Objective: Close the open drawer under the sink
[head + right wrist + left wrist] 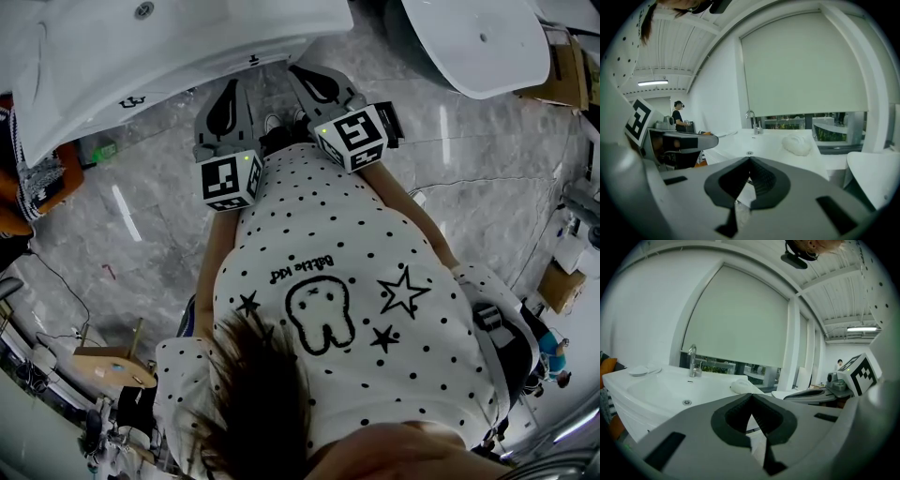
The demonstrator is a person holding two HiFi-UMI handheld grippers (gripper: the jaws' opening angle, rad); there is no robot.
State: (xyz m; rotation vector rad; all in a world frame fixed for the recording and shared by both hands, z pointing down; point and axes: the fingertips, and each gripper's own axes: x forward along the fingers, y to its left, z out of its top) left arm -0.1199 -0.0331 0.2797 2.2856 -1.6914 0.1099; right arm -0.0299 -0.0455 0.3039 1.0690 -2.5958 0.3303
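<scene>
Both tongs are closed down to nothing and carry nothing: the left tongs show their ribbed pads meeting at the tip in the left gripper view, and the right tongs look the same in the right gripper view. They hang side by side in front of the person's chest, marker cubes toward the body, tips aimed at the front edge of the white sink

From both gripper views the tips look across the top of the basin, past a white cloth to the faucet, so they sit above the rim. No view shows the drawer. From the head view the basin overhang covers whatever is beneath it, and only grey marble floor shows below the edge. By the task, the drawer lies under the basin, which puts it lower than the tips and ahead of them; how far it stands out cannot be told

A cabinet drawer of this sort is likely rigid and fairly heavy, riding on runners, so it should slide rather than need lifting. It wants no grip: closed tips pressed flat on the front panel, near its middle so it does not skew, would do. A glossy front may let the tips skid, so the push should go square
</scene>
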